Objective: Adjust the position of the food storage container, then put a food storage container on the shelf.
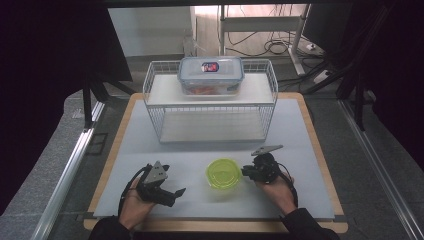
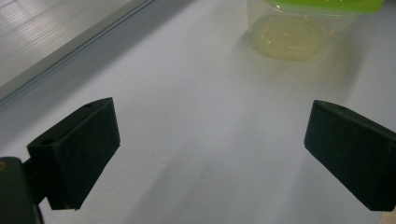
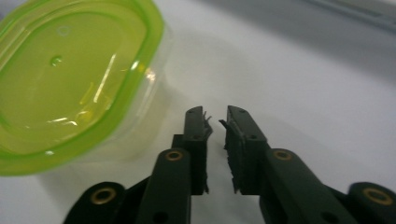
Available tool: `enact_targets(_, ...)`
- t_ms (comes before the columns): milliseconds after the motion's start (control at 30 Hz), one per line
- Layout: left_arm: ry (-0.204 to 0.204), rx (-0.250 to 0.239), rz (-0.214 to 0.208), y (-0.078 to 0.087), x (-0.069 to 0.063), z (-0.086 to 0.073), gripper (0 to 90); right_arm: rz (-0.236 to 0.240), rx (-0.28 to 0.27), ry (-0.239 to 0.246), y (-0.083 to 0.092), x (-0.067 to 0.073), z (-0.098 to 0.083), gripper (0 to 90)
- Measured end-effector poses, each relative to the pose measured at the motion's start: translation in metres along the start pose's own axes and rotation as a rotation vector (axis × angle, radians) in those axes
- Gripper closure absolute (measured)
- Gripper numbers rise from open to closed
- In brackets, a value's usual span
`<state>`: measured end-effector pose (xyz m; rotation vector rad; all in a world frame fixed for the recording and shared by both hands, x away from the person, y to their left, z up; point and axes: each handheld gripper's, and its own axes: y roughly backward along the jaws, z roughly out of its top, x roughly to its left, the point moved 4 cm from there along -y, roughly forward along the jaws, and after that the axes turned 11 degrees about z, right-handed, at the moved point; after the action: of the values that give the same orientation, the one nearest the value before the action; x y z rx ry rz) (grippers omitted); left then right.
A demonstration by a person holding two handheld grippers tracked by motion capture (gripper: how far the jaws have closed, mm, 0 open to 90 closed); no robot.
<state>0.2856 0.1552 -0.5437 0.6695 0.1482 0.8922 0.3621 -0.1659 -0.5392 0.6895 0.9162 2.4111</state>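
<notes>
A small round container with a lime-green lid (image 1: 223, 173) stands on the pale grey mat (image 1: 310, 150) near the front of the table, between the two hands. The right gripper (image 1: 246, 171) lies just beside it on the person's right, its tips pointing at the tub's side; in the right gripper view its jaws stand a narrow slit apart with nothing between them, the tub (image 3: 70, 84) off to one side and clear of the pads. The left gripper (image 1: 177, 192) rests lower on the mat, a little apart from the tub, and in the left gripper view its jaws gape wide over bare mat with nothing in them, the clear tub (image 2: 299, 32) ahead and beyond their reach. The green lid shows no lettering that can be read; its top is smooth and glossy with a small dimple. Farther back on the mat sits a white wire rack (image 1: 155, 95) with two white shelves, and on its upper shelf a clear rectangular box with a blue-edged lid (image 1: 211, 75). That lid carries a dark oval sticker with red in it; its writing is too small to read. Something orange shows through the box's wall.
</notes>
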Motion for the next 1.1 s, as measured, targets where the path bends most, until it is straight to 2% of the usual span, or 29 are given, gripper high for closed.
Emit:
enact_targets(167,0.0,0.005,-0.001,0.0,0.0,-0.001,3.2,-0.036,-0.037,0.03,0.013,-0.004,0.0,62.3)
enact_targets(367,-0.006,0.01,0.0,-0.001,0.0,-0.001,3.3,-0.07,-0.071,0.039,0.025,-0.008,0.0,44.5)
enact_targets(567,-0.01,0.015,0.0,-0.001,-0.001,-0.001,3.4,-0.059,-0.111,0.027,0.033,-0.012,-0.002,30.2)
enact_targets(733,-0.008,0.014,-0.002,-0.002,0.0,-0.001,3.4,-0.062,-0.109,0.027,0.037,-0.009,0.0,26.8)
enact_targets(867,-0.009,0.012,-0.001,-0.001,0.0,-0.001,3.5,-0.074,-0.118,0.017,0.041,-0.005,0.003,27.9)
enact_targets(1100,-0.013,0.014,-0.001,-0.002,-0.001,-0.001,3.5,-0.016,-0.163,-0.006,0.044,0.004,0.01,33.9)
